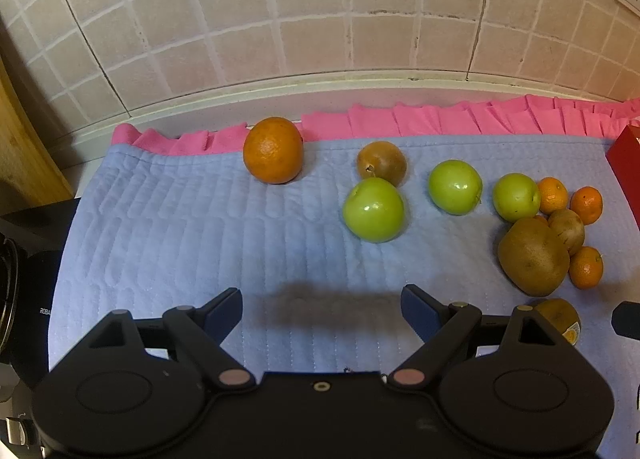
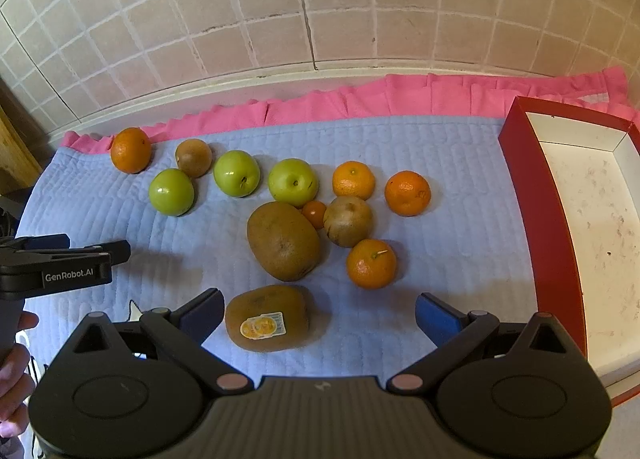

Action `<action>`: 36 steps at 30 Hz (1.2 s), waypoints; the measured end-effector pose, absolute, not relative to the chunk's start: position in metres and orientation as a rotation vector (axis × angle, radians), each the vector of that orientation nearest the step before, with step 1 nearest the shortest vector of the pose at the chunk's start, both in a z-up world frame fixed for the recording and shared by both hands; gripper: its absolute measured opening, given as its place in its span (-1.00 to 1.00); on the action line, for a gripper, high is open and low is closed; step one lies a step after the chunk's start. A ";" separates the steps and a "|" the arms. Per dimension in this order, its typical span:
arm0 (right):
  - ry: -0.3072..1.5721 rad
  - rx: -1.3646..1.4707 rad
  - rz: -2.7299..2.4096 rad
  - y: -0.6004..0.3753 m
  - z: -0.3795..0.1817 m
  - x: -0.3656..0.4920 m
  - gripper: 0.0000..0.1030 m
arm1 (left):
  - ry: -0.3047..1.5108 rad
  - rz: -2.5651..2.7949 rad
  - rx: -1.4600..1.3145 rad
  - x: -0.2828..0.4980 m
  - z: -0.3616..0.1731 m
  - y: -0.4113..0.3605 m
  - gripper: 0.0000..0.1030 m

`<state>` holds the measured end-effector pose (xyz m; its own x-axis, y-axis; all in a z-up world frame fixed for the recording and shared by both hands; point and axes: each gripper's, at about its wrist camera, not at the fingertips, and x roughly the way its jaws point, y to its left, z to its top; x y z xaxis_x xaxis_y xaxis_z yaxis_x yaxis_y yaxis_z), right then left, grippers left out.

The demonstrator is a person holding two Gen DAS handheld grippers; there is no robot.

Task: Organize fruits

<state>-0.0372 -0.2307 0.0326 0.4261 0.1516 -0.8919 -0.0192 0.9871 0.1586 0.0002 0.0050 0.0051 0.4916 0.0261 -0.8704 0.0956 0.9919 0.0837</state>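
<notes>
Fruit lies on a blue quilted mat (image 2: pixel 440 163). My right gripper (image 2: pixel 320 317) is open, with a stickered kiwi (image 2: pixel 267 318) between its fingers, close to the left finger. Beyond it lie a large kiwi (image 2: pixel 283 241), a small brown fruit (image 2: pixel 348 221), several oranges such as one (image 2: pixel 371 263), and three green apples such as one (image 2: pixel 293 181). My left gripper (image 1: pixel 322 313) is open and empty over bare mat; it also shows in the right wrist view (image 2: pixel 80 255). An orange (image 1: pixel 273 149) and a green apple (image 1: pixel 374 209) lie ahead of it.
A red box with a white inside (image 2: pixel 592 195) stands at the mat's right edge; its corner shows in the left wrist view (image 1: pixel 626 163). A pink cloth (image 2: pixel 360 99) lines the back under a tiled wall. A black device (image 1: pixel 24 291) sits left of the mat.
</notes>
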 end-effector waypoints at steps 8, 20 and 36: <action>1.128 0.134 0.109 -0.230 0.033 -0.038 0.99 | 1.062 -0.042 0.117 0.002 0.006 0.007 0.96; 1.137 0.137 0.113 -0.229 0.033 -0.037 0.99 | 1.064 -0.054 0.104 0.001 0.006 0.009 0.96; 1.120 0.133 0.129 -0.228 0.041 -0.047 0.99 | 1.042 -0.059 0.083 -0.009 0.016 0.017 0.96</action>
<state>-0.0468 -0.2280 0.0410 0.4294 0.1701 -0.8869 -0.0359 0.9845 0.1714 -0.0089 0.0168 0.0159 0.5033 -0.0090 -0.8641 0.0882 0.9953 0.0411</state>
